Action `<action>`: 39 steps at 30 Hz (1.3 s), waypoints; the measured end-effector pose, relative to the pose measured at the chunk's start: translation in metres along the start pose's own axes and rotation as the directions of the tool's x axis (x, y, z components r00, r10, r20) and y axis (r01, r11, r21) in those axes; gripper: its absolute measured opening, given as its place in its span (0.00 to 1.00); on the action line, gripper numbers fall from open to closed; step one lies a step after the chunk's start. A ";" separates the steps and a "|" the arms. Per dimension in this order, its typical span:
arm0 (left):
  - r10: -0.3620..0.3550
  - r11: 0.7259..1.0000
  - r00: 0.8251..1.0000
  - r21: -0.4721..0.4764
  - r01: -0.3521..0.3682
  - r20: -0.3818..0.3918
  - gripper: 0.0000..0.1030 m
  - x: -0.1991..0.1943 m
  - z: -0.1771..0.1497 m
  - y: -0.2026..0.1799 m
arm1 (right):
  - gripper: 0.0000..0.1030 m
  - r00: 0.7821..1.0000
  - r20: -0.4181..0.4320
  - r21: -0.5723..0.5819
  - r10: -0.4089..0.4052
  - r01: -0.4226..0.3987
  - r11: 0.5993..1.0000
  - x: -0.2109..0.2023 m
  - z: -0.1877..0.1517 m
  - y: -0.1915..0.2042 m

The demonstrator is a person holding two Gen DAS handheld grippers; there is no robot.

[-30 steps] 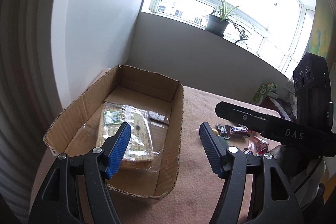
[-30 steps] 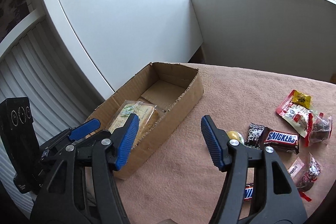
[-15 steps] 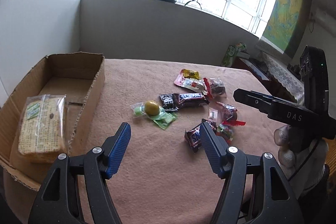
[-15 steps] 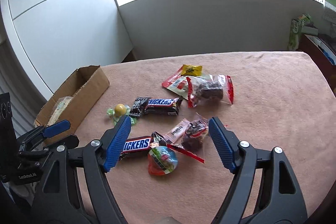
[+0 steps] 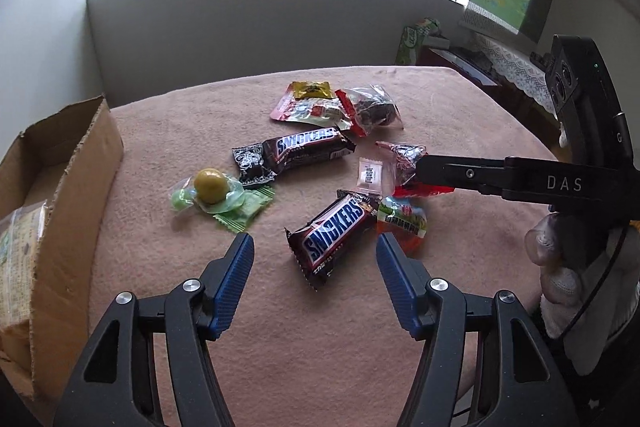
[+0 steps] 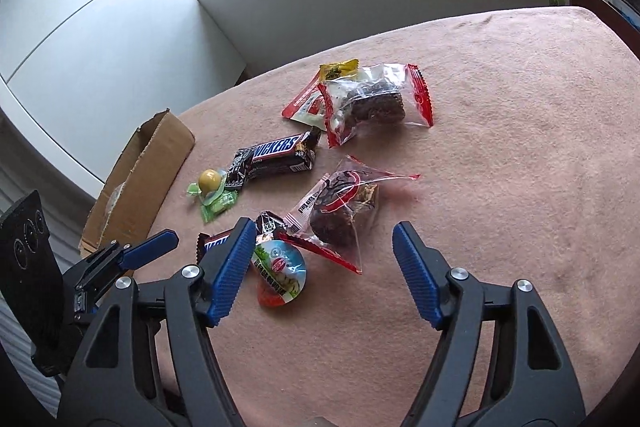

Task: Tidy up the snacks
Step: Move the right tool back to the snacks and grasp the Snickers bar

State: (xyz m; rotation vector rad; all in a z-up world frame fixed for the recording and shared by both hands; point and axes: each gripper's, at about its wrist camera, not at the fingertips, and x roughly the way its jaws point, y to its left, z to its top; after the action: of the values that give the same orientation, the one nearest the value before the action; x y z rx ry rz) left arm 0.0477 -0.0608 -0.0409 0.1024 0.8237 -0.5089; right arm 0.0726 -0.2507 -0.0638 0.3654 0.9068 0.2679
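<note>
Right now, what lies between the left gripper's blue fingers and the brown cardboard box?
In the left wrist view, only bare pink tablecloth lies between left gripper and cardboard box.

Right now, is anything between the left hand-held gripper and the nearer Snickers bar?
Nothing visible. The left hand-held gripper is open, and the Snickers bar lies just ahead between its fingers. Only its far end touches a small dark wrapper and a jelly cup.
</note>
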 end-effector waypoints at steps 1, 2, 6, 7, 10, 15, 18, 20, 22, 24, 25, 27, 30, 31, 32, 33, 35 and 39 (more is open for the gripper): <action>0.000 1.000 1.000 0.002 0.000 -0.007 0.59 0.002 0.000 0.000 | 0.71 1.000 -0.004 -0.008 -0.010 0.010 1.000 0.003 0.002 0.002; -0.001 1.000 1.000 0.004 0.001 -0.011 0.59 0.004 0.000 0.000 | 0.69 1.000 -0.010 -0.013 -0.017 0.017 1.000 0.006 0.003 0.004; -0.014 1.000 1.000 0.012 0.015 -0.023 0.54 0.009 0.003 -0.003 | 0.62 0.998 -0.030 -0.034 -0.058 0.057 0.998 0.019 0.007 0.004; -0.018 1.000 0.999 0.014 0.018 -0.027 0.54 0.011 0.003 -0.004 | 0.60 0.997 -0.037 -0.037 -0.064 0.063 0.997 0.022 0.008 0.003; -0.019 0.999 0.999 0.027 0.020 -0.041 0.49 0.017 0.005 -0.007 | 0.58 0.996 -0.041 -0.049 -0.078 0.076 0.996 0.025 0.009 0.004; -0.002 0.999 0.998 0.047 0.005 -0.055 0.40 0.024 0.007 -0.010 | 0.45 0.994 -0.037 -0.066 -0.106 0.104 0.992 0.027 0.010 0.004; -0.038 0.998 0.998 0.039 0.040 -0.054 0.31 0.019 0.006 -0.009 | 0.43 0.994 -0.038 -0.065 -0.100 0.097 0.993 0.025 0.009 0.002; -0.063 0.998 0.997 0.023 0.064 -0.046 0.31 0.015 0.005 -0.005 | 0.41 0.994 -0.038 -0.069 -0.104 0.101 0.992 0.024 0.008 0.001; -0.072 0.997 0.997 0.014 0.073 -0.036 0.31 0.012 0.005 -0.002 | 0.41 0.993 -0.036 -0.079 -0.109 0.106 0.991 0.022 0.008 0.001; -0.070 0.997 0.997 0.013 0.071 -0.035 0.31 0.013 0.006 -0.002 | 0.41 0.993 -0.037 -0.089 -0.111 0.108 0.990 0.022 0.007 0.001; -0.072 0.997 0.997 0.023 0.073 -0.038 0.31 0.015 0.006 -0.003 | 0.41 0.993 -0.037 -0.094 -0.112 0.108 0.990 0.022 0.006 0.001; -0.057 0.997 0.997 0.058 0.060 -0.049 0.33 0.020 0.004 -0.008 | 0.41 0.993 -0.039 -0.103 -0.110 0.106 0.989 0.022 0.006 0.001; -0.035 0.995 0.997 0.086 0.040 -0.070 0.38 0.030 0.004 -0.010 | 0.41 0.993 -0.042 -0.112 -0.110 0.104 0.988 0.022 0.007 0.001; -0.037 0.996 0.996 0.081 0.043 -0.078 0.38 0.032 0.005 -0.009 | 0.41 0.993 -0.042 -0.116 -0.110 0.105 0.988 0.023 0.007 0.001; -0.042 0.996 0.995 0.077 0.049 -0.087 0.39 0.035 0.005 -0.007 | 0.41 0.993 -0.043 -0.121 -0.111 0.105 0.987 0.023 0.007 0.002; -0.047 0.996 0.994 0.072 0.054 -0.095 0.40 0.037 0.006 -0.006 | 0.41 0.993 -0.044 -0.125 -0.111 0.105 0.987 0.023 0.007 0.002; -0.056 0.997 0.993 0.047 0.061 -0.100 0.46 0.041 0.008 0.000 | 0.41 0.993 -0.045 -0.130 -0.109 0.103 0.986 0.023 0.007 0.003; -0.074 0.996 0.994 0.037 0.077 -0.082 0.49 0.036 0.010 0.003 | 0.41 0.993 -0.045 -0.133 -0.108 0.102 0.986 0.023 0.007 0.003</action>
State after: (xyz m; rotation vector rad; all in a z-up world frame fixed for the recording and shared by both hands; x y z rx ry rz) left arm 0.0765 -0.0752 -0.0601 0.1294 0.8991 -0.5957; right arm 0.0918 -0.2407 -0.0753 0.1893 0.9518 0.2394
